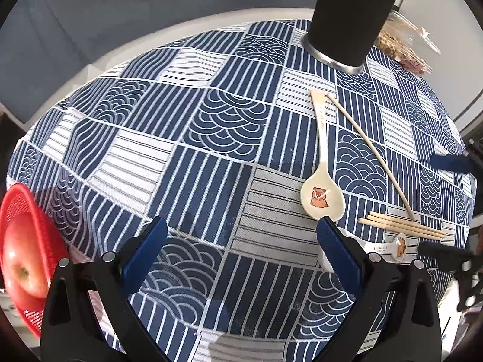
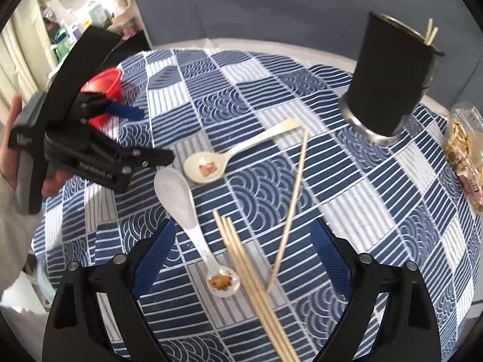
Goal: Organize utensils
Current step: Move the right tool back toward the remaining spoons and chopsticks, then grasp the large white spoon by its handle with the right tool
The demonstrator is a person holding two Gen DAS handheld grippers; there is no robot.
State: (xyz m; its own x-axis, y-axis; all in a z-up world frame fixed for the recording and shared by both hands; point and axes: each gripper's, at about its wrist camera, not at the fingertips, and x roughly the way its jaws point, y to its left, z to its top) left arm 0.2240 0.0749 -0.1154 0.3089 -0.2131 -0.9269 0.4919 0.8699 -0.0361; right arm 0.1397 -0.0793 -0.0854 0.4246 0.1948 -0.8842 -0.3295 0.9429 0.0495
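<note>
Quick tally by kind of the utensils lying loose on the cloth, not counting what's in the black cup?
Spoons: 2, cream spoon and white spoon
Chopsticks: 4, three bundled chopsticks and one single chopstick
Total: 6

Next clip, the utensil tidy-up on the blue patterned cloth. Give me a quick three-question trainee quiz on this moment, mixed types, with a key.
1. True or false: the black holder already has chopsticks standing in it.
2. Multiple choice: what lies between the fingers of the right gripper? A) only bare cloth B) loose chopsticks and the handle of a white spoon C) an apple
3. Short answer: what sits in the red basket at the edge of the left wrist view?

Key
1. True; two tips stick out above its rim.
2. B; the jaws stand open over them, gripping nothing.
3. A red apple.
</note>
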